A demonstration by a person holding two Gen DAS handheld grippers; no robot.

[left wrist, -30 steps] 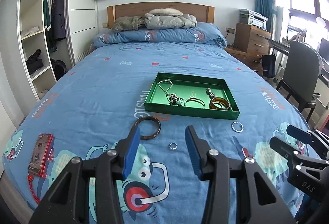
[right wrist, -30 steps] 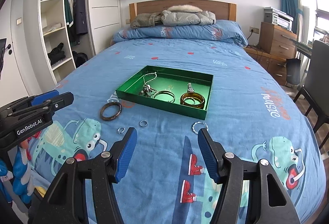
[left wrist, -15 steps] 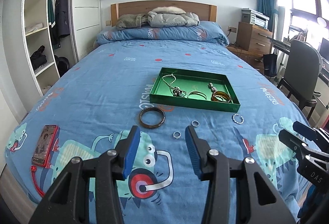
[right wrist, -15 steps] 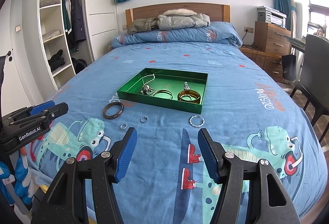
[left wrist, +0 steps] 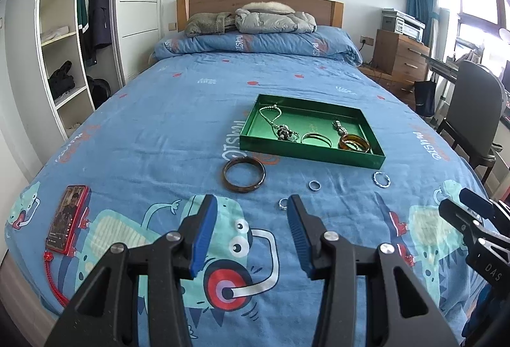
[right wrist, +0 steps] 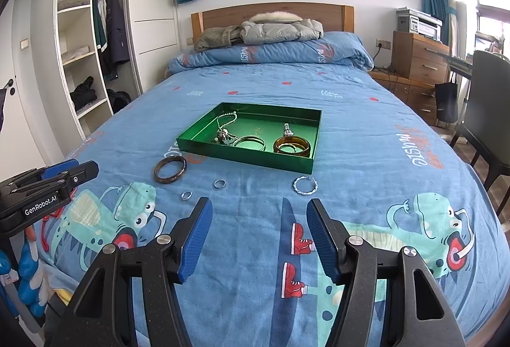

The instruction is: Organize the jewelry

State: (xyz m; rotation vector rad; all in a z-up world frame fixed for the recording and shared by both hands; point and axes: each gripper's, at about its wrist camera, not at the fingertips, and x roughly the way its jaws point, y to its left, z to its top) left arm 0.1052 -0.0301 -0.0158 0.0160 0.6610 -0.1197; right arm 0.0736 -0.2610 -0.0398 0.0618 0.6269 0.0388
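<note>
We see the left hand-held gripper (left wrist: 251,198) drawn back slightly from the jewelry. The green tray (left wrist: 309,152) and dark bangle (left wrist: 244,189) now sit higher in its view. A second small ring (left wrist: 314,185), hidden before, appears at two o'clock from the first ring (left wrist: 282,204).

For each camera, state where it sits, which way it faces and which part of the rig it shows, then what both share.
Left wrist: sits on the left gripper, facing down the bed toward the headboard; its open fingers frame a small ring, and the right gripper shows at the right edge.
Right wrist: sits on the right gripper, facing the same way; open fingers below, left gripper at the left edge.
Shared: green tray, dark bangle, twisted ring.
</note>
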